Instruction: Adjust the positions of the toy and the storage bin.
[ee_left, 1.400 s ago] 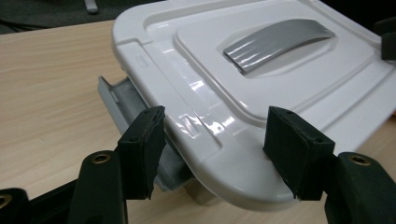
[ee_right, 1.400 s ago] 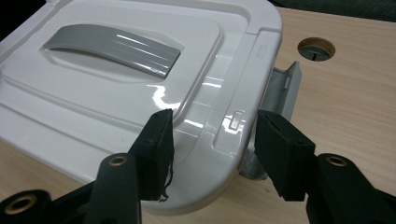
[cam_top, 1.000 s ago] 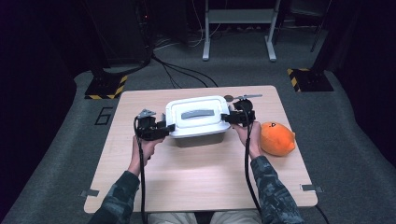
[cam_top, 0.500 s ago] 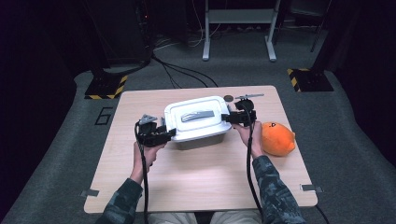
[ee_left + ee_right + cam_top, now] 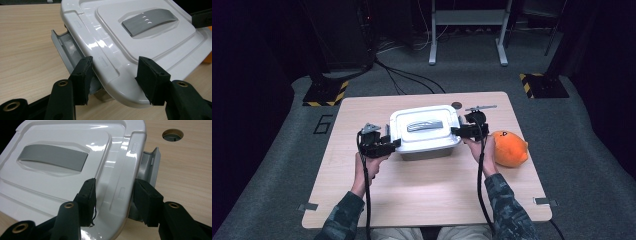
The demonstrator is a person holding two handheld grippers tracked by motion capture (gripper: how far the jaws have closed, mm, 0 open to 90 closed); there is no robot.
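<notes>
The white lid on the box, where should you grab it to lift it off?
Probably by its two short ends, coming in level from each side. The white lid has a rim that juts out past the grey box, so jaws can close over and under it, as the left gripper and right gripper do.

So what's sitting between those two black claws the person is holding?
The white lidded box with its grey handle. In the high view, the left gripper clamps its left edge and the right gripper its right edge.
</notes>
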